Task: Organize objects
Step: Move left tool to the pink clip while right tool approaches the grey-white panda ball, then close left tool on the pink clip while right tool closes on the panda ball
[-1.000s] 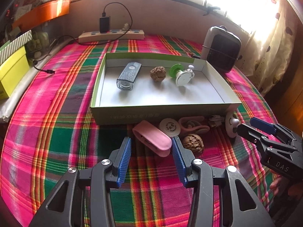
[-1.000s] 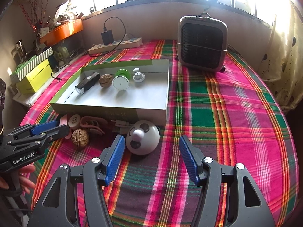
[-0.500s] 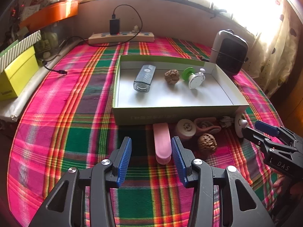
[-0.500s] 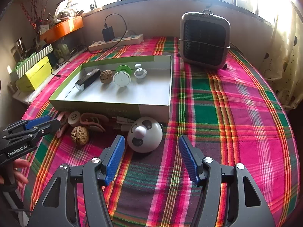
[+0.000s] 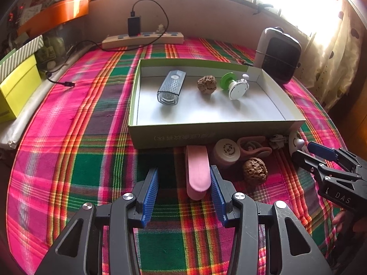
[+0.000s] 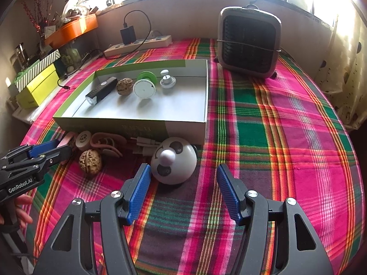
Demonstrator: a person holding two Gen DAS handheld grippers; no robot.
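A shallow green box [image 5: 213, 133] [image 6: 128, 126] holds a grey bike light [image 5: 170, 87], a walnut [image 5: 207, 84], a green spool [image 5: 227, 80] and a white disc [image 5: 238, 89]. In front of it on the plaid cloth lie a pink case [image 5: 198, 171], a white round tin [image 5: 226, 150], pink earhooks [image 5: 254, 145], a second walnut [image 5: 255, 170] [image 6: 90, 161] and a white panda dome [image 6: 174, 160]. My left gripper [image 5: 183, 190] is open, with the pink case's near end between its fingers. My right gripper [image 6: 183, 190] is open just short of the dome.
A grey fan heater [image 6: 250, 45] stands behind the box at the right. A power strip with a black charger [image 5: 142, 37] lies along the back wall. Yellow-green boxes [image 5: 16, 87] and an orange tray [image 5: 52, 16] sit at the left. A white cable plug [image 6: 144, 143] lies by the dome.
My left gripper has shifted left and swung so the pink case now lies lengthwise between its fingers. My right gripper edged a little closer to the panda dome. Both stayed open.
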